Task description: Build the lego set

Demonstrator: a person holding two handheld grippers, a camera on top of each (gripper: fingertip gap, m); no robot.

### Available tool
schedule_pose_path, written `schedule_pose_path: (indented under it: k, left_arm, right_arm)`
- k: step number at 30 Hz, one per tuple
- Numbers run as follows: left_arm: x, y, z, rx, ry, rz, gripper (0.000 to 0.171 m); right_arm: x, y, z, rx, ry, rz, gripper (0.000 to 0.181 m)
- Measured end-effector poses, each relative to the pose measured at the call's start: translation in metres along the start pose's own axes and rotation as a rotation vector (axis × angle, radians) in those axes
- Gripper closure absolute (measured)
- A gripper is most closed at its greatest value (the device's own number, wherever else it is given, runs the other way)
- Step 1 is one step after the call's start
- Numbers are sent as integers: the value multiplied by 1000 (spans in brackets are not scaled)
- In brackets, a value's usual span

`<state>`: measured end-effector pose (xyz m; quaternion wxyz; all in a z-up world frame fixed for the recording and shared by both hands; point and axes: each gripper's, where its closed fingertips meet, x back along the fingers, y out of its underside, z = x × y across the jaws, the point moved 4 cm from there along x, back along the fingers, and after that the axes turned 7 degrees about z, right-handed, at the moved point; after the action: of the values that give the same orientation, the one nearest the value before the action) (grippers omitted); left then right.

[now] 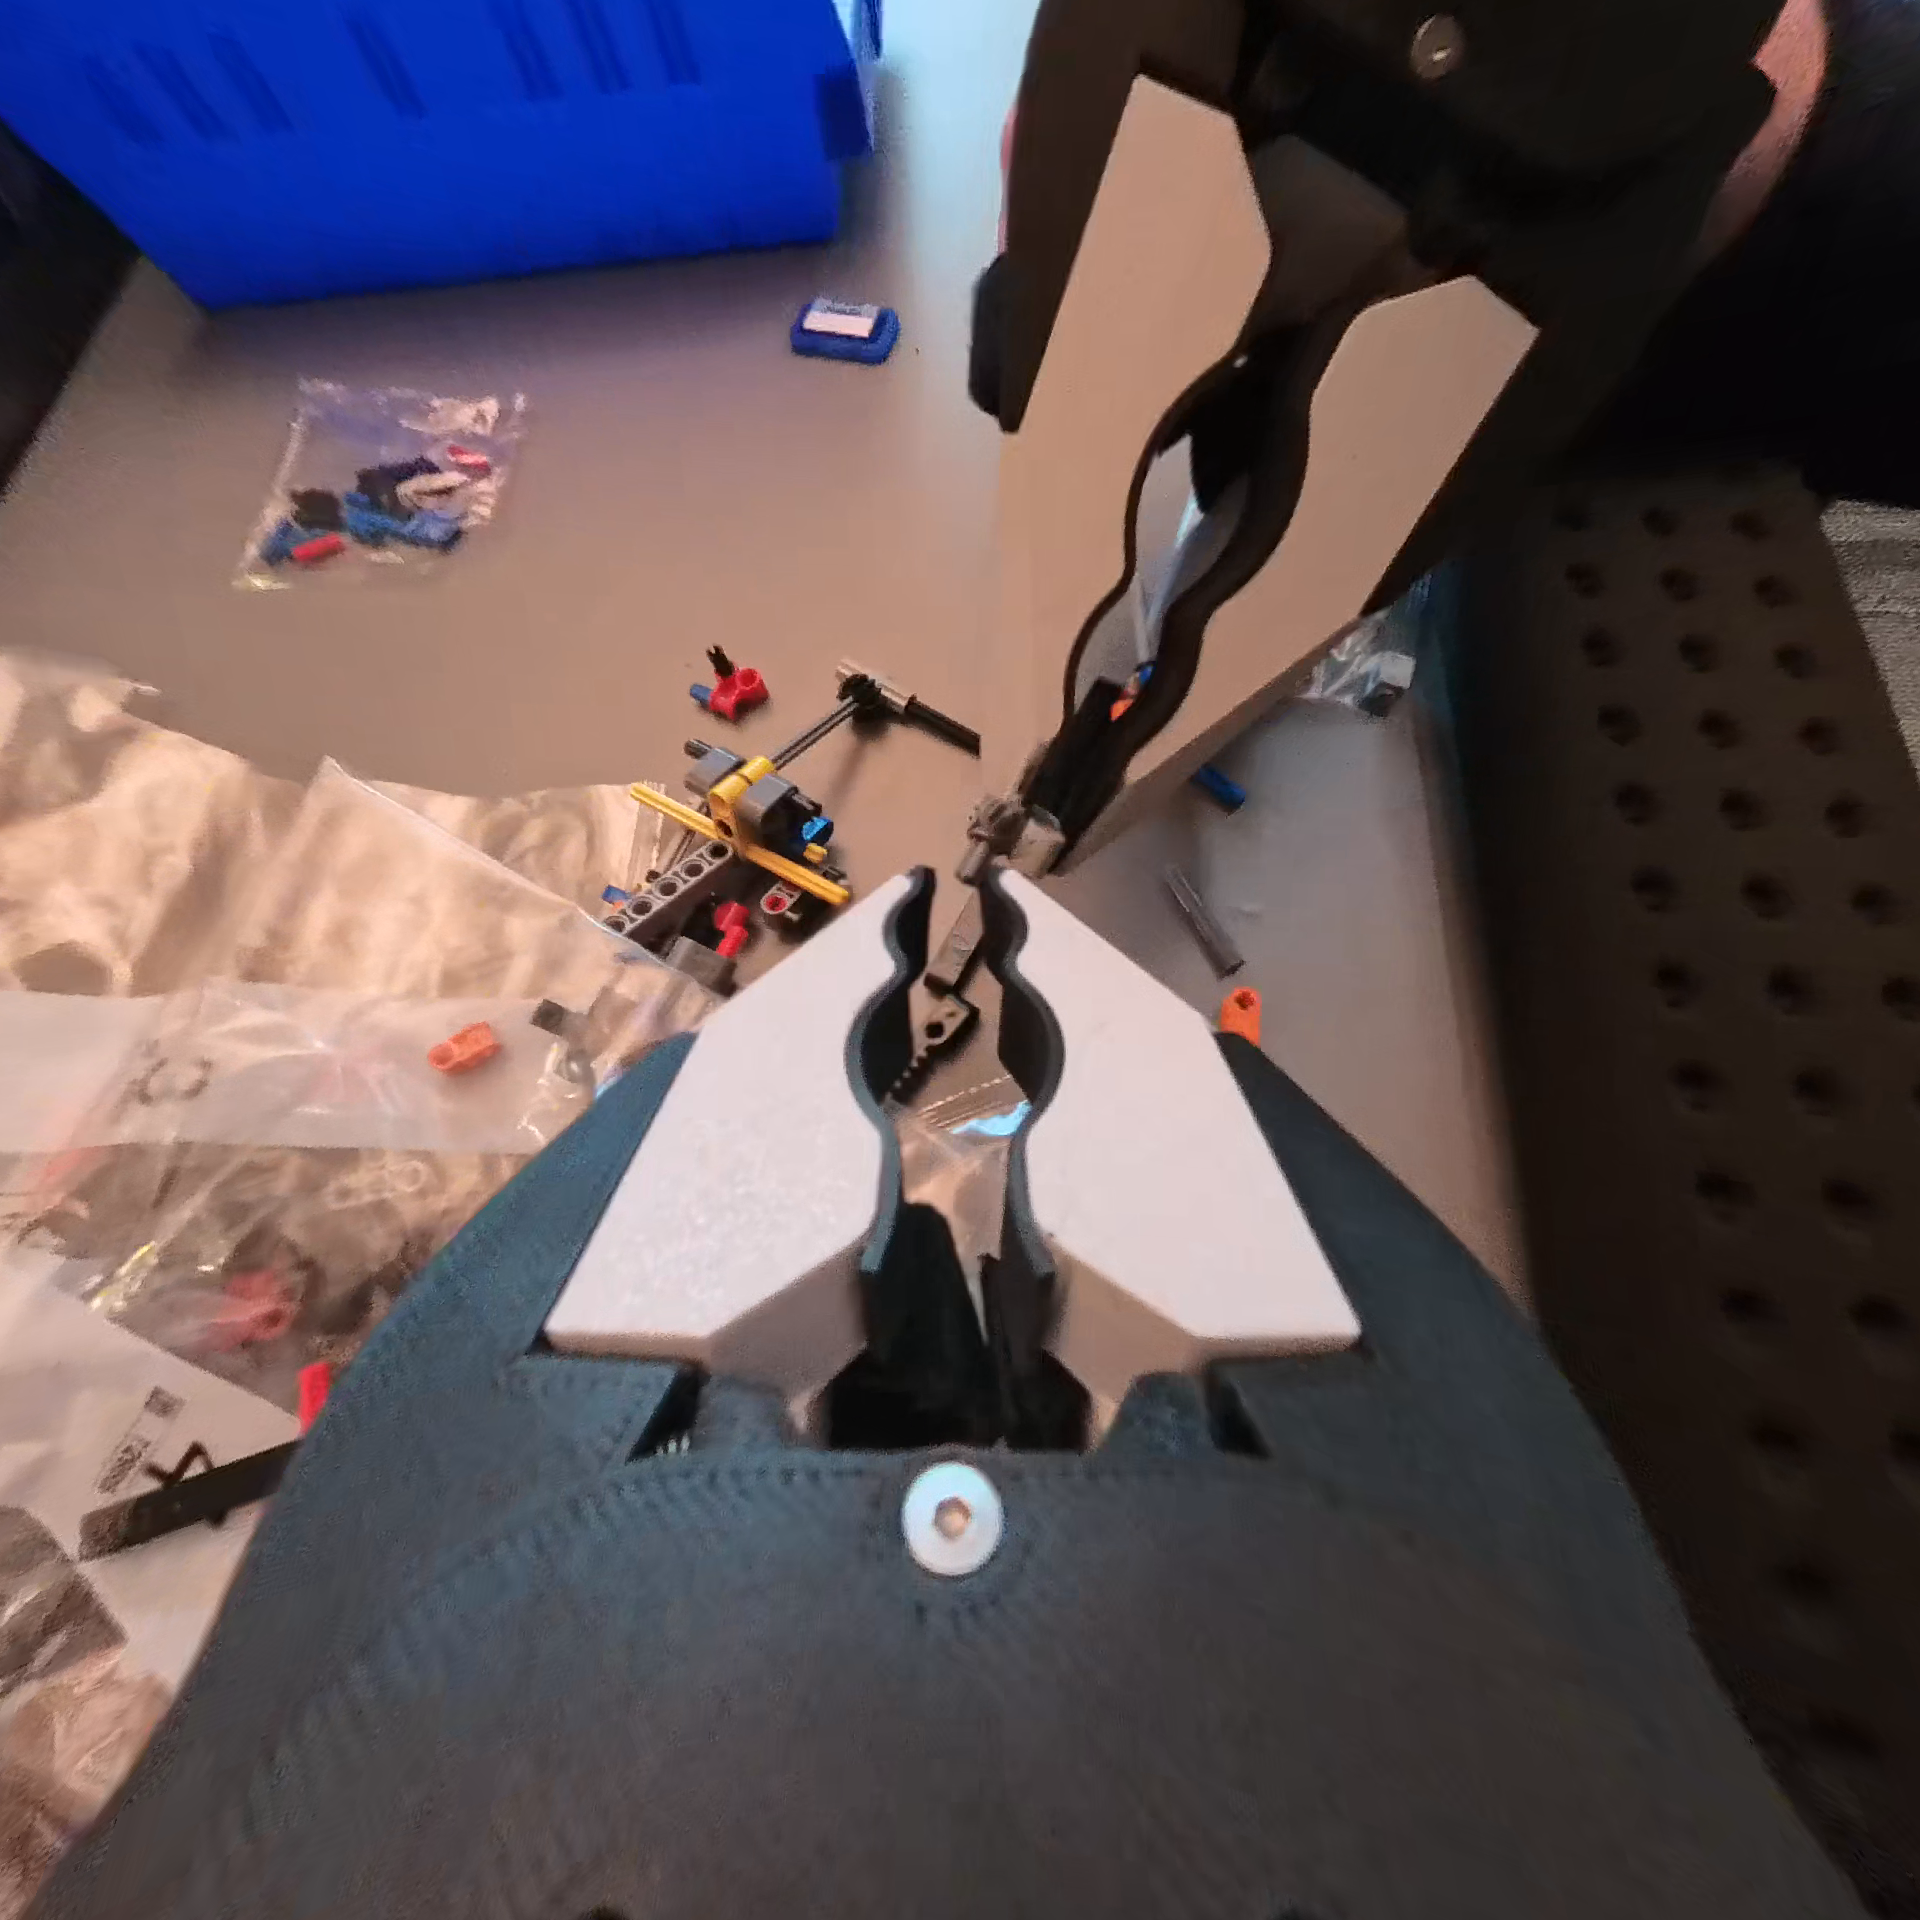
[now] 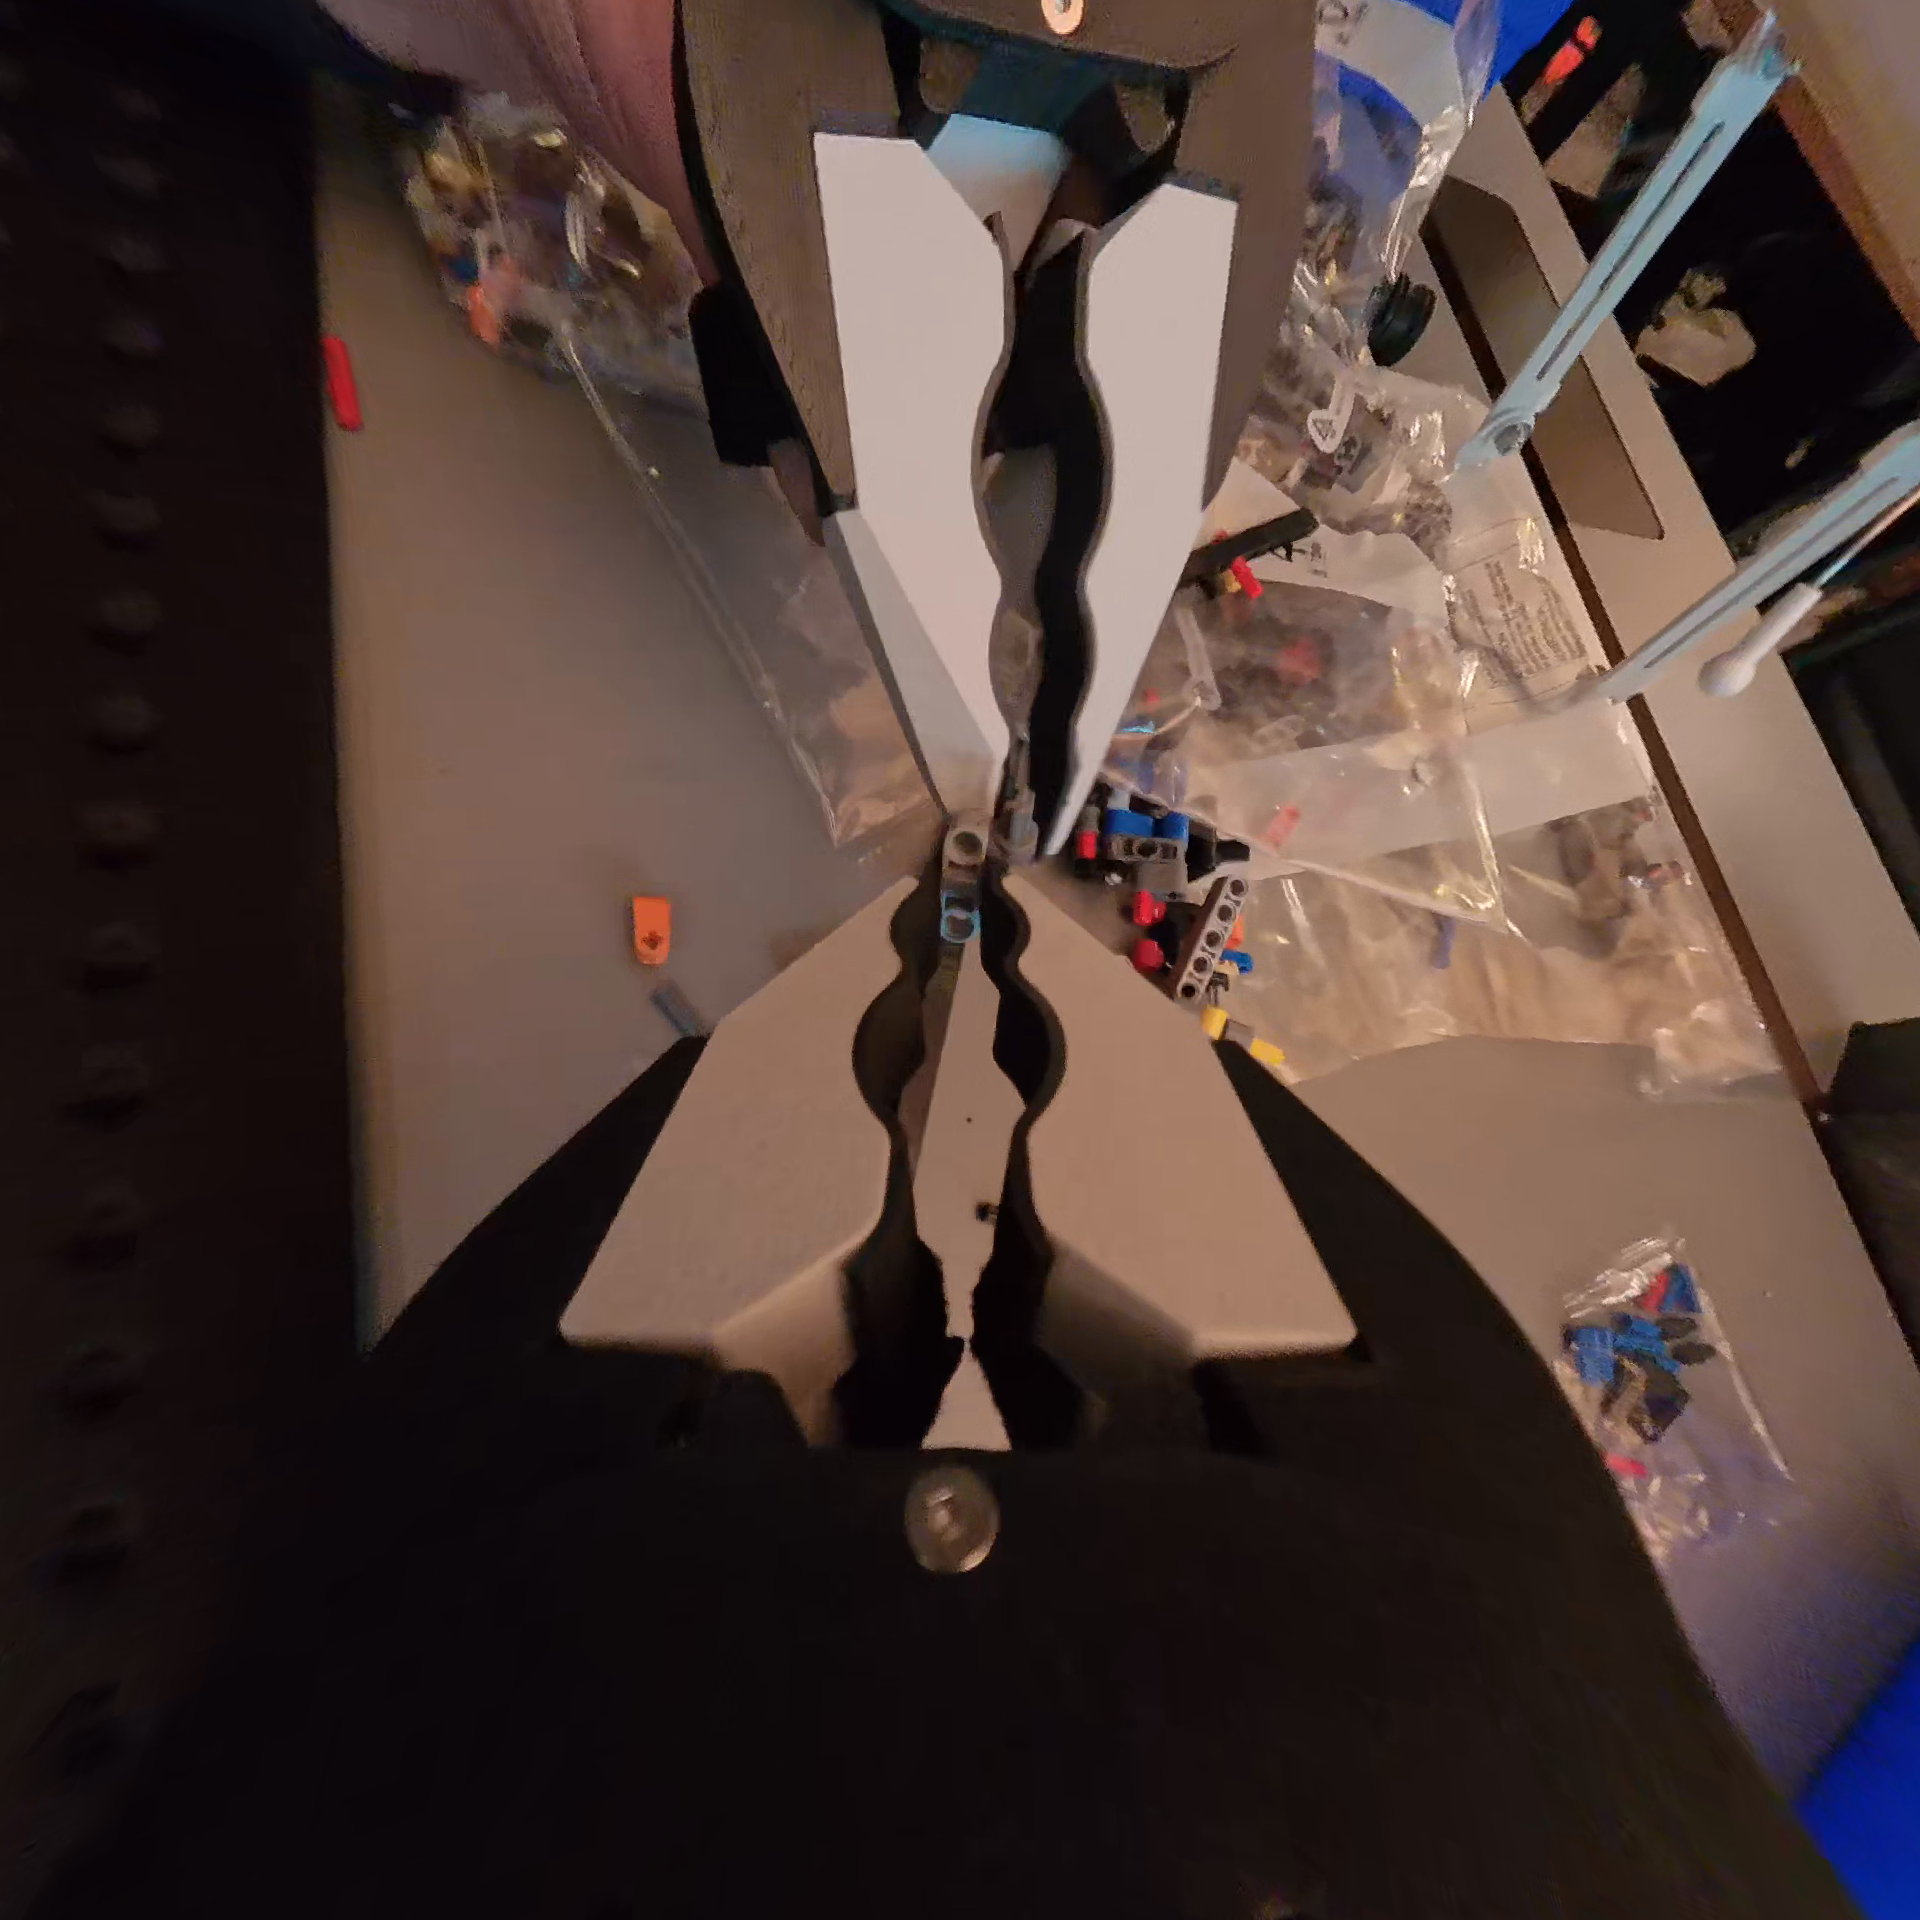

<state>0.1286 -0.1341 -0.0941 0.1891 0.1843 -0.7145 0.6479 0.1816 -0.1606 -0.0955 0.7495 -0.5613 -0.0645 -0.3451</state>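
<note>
We see the left hand-held gripper [image 1: 958,883] clenched on a slim black toothed lego piece [image 1: 951,1003], most of it hidden between the white fingers [image 1: 774,1132]. Tip to tip with it, the right hand-held gripper [image 2: 961,883] is clenched on a small grey lego connector with a light-blue pin [image 2: 961,878]; how the two pieces meet is too small and blurred for us to tell.

The partly built lego assembly of grey beams, yellow axle and red and blue pins [image 1: 743,852] lies on the grey bench [image 1: 644,582], just beyond the left fingertips, its near edge cut off by them. Clear plastic bags [image 1: 260,935] beside it blur their contents. A small sealed bag of blue and black parts [image 1: 379,488] lies well apart, near a blue plastic crate [image 1: 436,135] that is cropped at the frame top.

An orange lego connector [image 2: 651,932] lies alone on the bench. A dark perforated panel [image 1: 1714,935] runs along the bench edge. The lower half of the right wrist view is deep shadow, where we make out little.
</note>
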Motion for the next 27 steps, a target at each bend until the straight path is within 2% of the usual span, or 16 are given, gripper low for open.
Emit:
schedule_pose_path:
  k: [7,11,14,17,27]
  left_arm:
    - [7,-5,1,5,29,46,163]
    - [16,-17,3,15,63,129,152]
    - [8,-9,6,-26,53,73,157]
    - [5,-10,7,-14,52,90,165]
    - [-1,-8,2,-58,-53,46,169]
  right_arm:
    - [1,1,1,-7,-7,7,176]
    - [-2,4,-2,13,-12,-20,176]
    - [-3,3,-2,17,-11,-21,176]
    - [-3,1,-3,36,-2,-20,177]
    - [-5,-1,-6,6,-8,-44,176]
